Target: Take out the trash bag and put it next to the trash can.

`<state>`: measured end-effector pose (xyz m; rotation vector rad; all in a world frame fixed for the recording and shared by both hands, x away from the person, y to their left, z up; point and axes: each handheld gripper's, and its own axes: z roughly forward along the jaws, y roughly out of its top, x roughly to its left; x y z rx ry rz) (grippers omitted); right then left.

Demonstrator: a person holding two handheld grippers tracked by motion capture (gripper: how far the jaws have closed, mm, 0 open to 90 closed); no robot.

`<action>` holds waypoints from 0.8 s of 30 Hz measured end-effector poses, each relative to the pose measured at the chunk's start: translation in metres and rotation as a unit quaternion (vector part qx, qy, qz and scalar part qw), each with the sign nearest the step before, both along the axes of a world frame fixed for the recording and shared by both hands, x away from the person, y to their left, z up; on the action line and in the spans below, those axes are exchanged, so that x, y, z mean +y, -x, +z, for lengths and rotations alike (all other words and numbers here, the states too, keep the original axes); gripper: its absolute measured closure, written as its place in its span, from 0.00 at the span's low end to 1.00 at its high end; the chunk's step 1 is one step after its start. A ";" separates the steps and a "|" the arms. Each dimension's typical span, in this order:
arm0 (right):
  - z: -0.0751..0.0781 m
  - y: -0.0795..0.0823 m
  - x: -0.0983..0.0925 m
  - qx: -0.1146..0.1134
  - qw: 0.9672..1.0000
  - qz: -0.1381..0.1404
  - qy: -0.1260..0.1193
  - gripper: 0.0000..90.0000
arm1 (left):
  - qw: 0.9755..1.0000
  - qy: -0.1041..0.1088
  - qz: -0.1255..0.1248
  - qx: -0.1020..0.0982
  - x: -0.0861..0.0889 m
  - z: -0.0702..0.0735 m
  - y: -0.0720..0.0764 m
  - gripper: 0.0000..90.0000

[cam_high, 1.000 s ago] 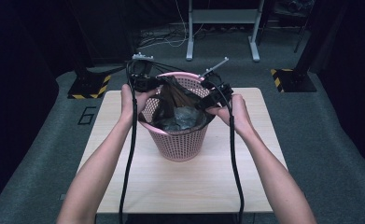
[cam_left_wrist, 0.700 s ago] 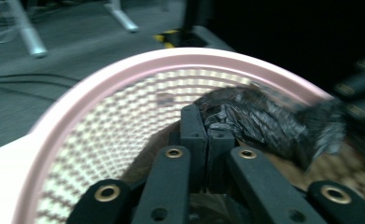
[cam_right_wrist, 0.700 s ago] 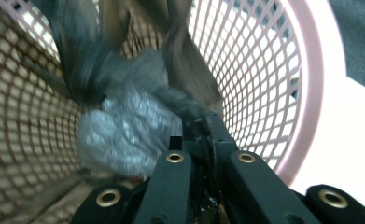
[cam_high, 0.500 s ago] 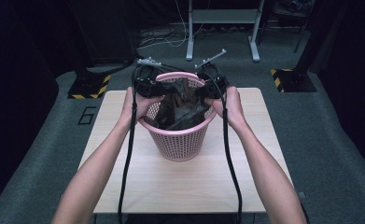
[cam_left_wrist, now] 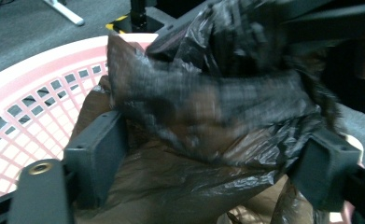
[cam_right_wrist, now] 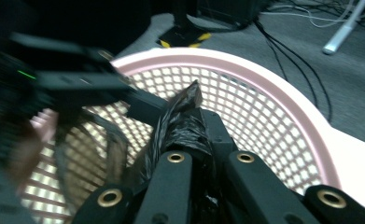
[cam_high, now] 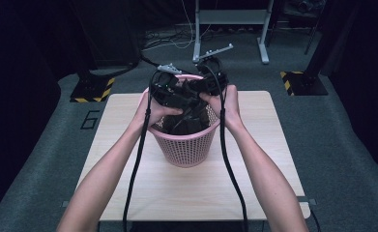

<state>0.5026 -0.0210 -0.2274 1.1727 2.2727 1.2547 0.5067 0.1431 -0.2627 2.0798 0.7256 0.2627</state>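
Note:
A pink mesh basket stands in the middle of the wooden table with a crumpled black plastic bag in it. Both hands meet above the basket's far rim. My left gripper has just been opening; in the left gripper view its jaws stand wide apart with a bunch of the bag between them, the pads not pressing on it. My right gripper is shut, and in the right gripper view it pinches a twisted strip of the bag over the basket's rim.
Two black cables trail from the grippers down over the table's near edge. On the grey floor behind the table are a metal stand, loose wires and two yellow-and-black striped bases. Bare tabletop lies on either side of the basket.
Both hands have come together from the basket's sides to above its far rim. The bag, spread inside the basket before, is now bunched up between the grippers.

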 end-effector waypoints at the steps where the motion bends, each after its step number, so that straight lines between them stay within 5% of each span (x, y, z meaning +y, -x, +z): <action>1: 0.001 0.001 0.001 0.000 1.000 0.006 -0.007 1.00 | 1.000 -0.006 0.009 -0.001 -0.002 -0.001 -0.001 0.32; 7: 0.005 0.008 -0.006 0.009 0.999 0.027 -0.041 1.00 | 0.999 -0.016 0.025 -0.016 0.001 -0.008 -0.005 0.84; 10: 0.003 0.008 -0.012 0.013 0.999 0.030 -0.043 0.99 | 0.999 -0.023 0.032 -0.023 0.002 -0.005 -0.005 0.97; 13: 0.000 0.007 -0.018 0.015 0.999 0.030 -0.040 0.93 | 0.998 -0.029 0.046 -0.028 0.004 -0.003 -0.005 0.99; 17: -0.004 0.007 -0.024 0.014 0.999 0.043 -0.020 0.81 | 0.998 -0.005 0.055 -0.028 0.013 0.002 -0.007 0.99; 21: -0.012 0.006 -0.022 0.029 0.997 0.073 0.010 0.56 | 0.998 0.021 0.046 -0.036 0.019 0.013 -0.004 0.99; 24: -0.018 0.003 -0.016 0.027 0.997 0.065 0.031 0.39 | 0.998 0.031 0.029 -0.042 0.018 0.022 0.001 0.99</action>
